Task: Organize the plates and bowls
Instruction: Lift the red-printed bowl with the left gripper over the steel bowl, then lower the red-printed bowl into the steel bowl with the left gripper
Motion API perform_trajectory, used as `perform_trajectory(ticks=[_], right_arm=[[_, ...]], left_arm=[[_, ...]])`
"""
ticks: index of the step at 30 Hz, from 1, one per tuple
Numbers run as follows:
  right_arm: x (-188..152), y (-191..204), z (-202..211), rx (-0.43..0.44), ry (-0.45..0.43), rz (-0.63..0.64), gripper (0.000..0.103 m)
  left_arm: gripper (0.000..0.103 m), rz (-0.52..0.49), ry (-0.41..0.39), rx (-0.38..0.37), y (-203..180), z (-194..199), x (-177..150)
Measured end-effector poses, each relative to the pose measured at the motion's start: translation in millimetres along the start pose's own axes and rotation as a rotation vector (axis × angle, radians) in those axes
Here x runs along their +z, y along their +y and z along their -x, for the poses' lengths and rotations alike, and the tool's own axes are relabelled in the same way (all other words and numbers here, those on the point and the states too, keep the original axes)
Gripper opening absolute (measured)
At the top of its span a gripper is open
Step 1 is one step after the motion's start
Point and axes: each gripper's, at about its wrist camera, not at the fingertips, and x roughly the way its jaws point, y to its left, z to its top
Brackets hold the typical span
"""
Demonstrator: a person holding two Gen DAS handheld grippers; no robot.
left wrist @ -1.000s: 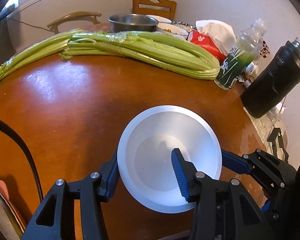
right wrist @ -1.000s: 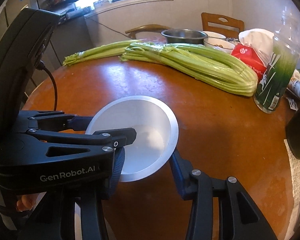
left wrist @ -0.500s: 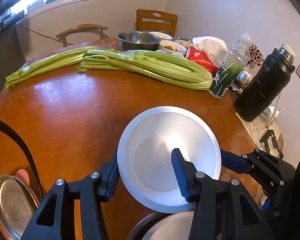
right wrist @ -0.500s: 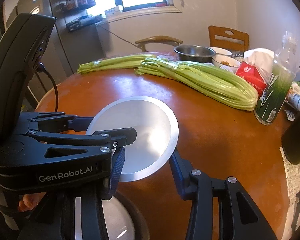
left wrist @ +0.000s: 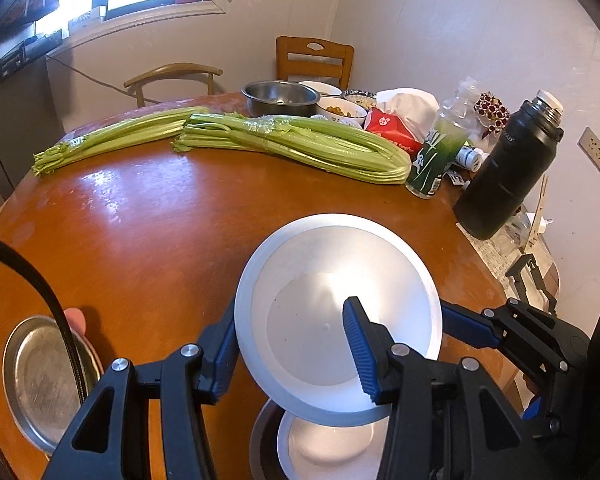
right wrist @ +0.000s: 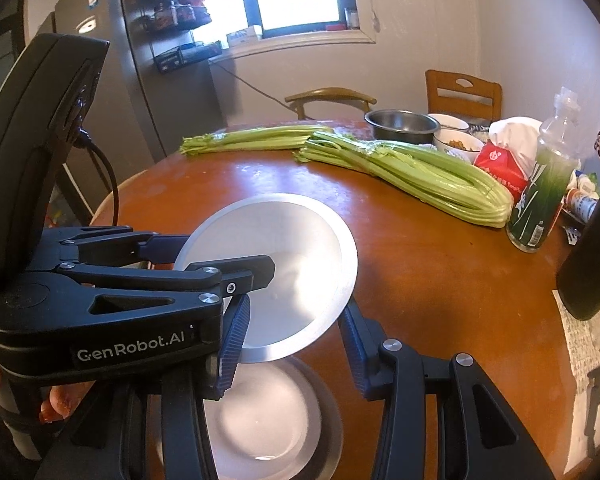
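Note:
A silver metal bowl hangs tilted above the round wooden table. My left gripper is shut on its left wall, one finger inside and one outside the rim. My right gripper is shut on the opposite wall the same way. Directly under the held bowl stands another pale metal bowl, nested in a darker one. A flat metal plate lies at the table's near left edge, partly hidden by a black cable.
Two celery bunches lie across the far half of the table. Behind them are a steel bowl and small food bowls. A green bottle, a red packet and a black flask crowd the right edge. Two chairs stand beyond.
Both grippers have risen and drawn back with the silver bowl held between them. The nested bowls beneath it and the metal plate at the left have come into view.

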Motion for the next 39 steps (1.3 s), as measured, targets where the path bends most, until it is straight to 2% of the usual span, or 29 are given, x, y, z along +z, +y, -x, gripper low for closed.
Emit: perform_trajectory(ticks=[24,39], right_arm=[[-27,31,42,0.015,-0.039,0.014,0.047],[-56,30,43,0.027,0.002,-0.009,0.047]], left_arm=[[0.049,-0.008,-0.043,0.008,-6,46,-38],[0.049,-0.017,0.015,-0.016,-12,35,-64]])
